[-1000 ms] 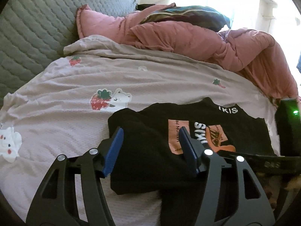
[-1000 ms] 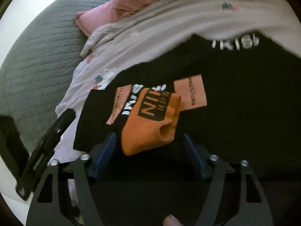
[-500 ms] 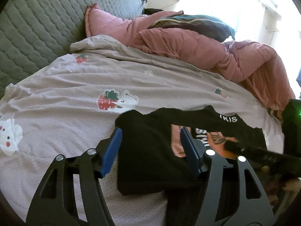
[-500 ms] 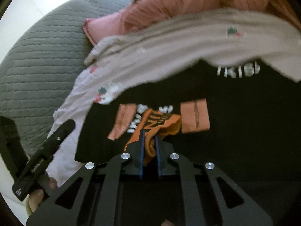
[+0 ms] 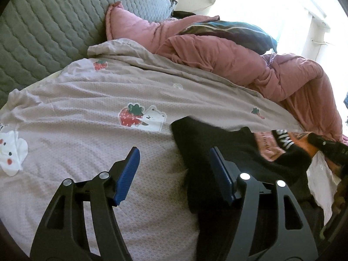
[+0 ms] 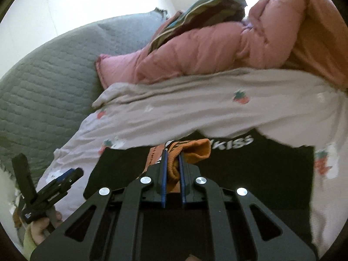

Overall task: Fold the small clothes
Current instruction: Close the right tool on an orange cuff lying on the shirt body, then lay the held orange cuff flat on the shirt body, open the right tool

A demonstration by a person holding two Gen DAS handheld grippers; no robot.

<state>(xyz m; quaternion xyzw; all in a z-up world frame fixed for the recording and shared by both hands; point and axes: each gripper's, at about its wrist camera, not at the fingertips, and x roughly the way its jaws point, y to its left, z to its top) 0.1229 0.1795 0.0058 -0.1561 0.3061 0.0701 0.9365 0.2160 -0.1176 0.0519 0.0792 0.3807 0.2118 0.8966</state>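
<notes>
Right wrist view: my right gripper pinches the orange cuff.
My left gripper hangs open over the black shirt, grasping nothing.

Bed – strawberry-print sheet; black shirt, pink duvet on it.

Black shirt with orange patches — strawberry-printed lilac sheet, pink quilt, grey quilted cushion
</notes>
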